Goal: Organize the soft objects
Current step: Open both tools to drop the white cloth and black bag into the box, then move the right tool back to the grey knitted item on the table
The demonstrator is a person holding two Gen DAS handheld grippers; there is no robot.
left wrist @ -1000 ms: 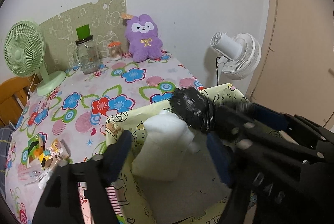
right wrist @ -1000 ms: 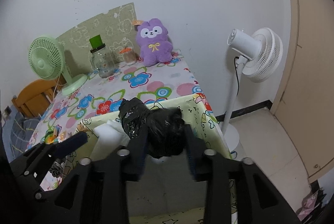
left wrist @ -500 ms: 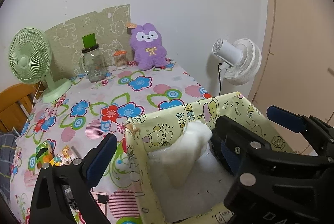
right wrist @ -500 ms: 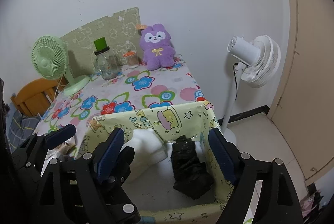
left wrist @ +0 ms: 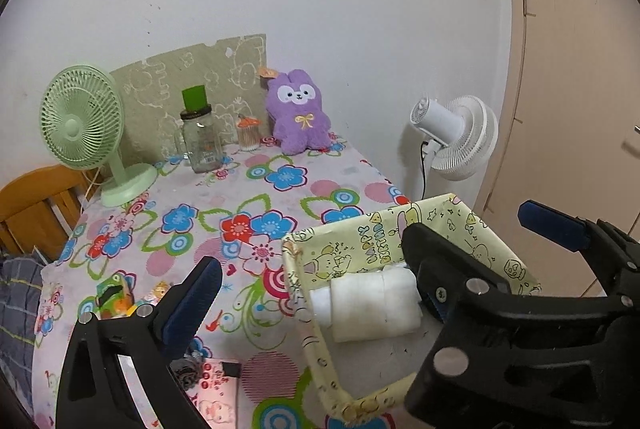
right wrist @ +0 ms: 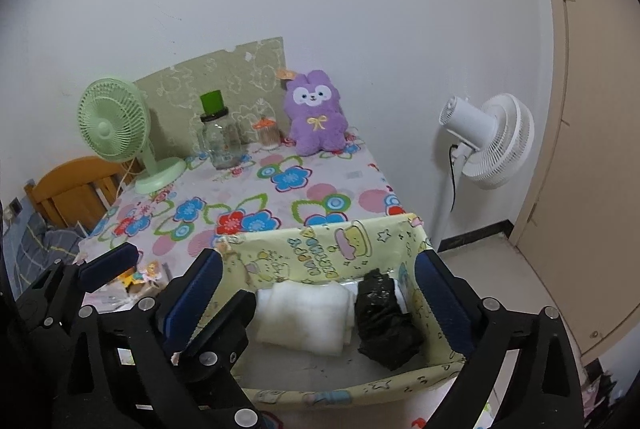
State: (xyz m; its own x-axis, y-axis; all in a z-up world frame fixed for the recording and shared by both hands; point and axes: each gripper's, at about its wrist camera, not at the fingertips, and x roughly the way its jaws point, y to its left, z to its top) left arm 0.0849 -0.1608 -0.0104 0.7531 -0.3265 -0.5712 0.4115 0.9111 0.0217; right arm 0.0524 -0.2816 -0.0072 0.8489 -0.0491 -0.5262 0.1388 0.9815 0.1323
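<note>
Left gripper point(left wrist: 312, 293) is hanging open, nothing between its blue-padded fingers point(left wrist: 192, 297); only the left finger is clear in this view, the other side is hidden behind the right gripper's black frame. That frame is blocking the right half of the box point(left wrist: 304, 309). Box is sitting at the near right corner of the table point(left wrist: 180, 189): soft fabric walls, pale yellow with cartoon prints, white floor. White roll point(left wrist: 372, 305) is lying on its side inside, against the far wall; fluffy, cylindrical. Black bundle isn't showing here. Small packets point(left wrist: 120, 297) are lying on the floral cloth left of the box. At the far edge: green fan point(left wrist: 84, 125), glass jar point(left wrist: 200, 141) with green cap, small orange-lidded jar point(left wrist: 248, 133), purple plush point(left wrist: 300, 117) leaning on the wall. White fan point(left wrist: 456, 137) is standing on the floor beyond the table.

Right wrist view: right gripper point(right wrist: 316, 293) is opening, jaws wide, straddling the box point(right wrist: 320, 245), pads touching nothing. Roll point(right wrist: 304, 313) and black bundle point(right wrist: 384, 321) are lying side by side on the box floor, just touching; bundle is crinkly, glossy plastic, lumpy. Left gripper's frame point(right wrist: 100, 305) is covering the box's near left corner. Plush point(right wrist: 316, 113) is well apart at the far edge.
</note>
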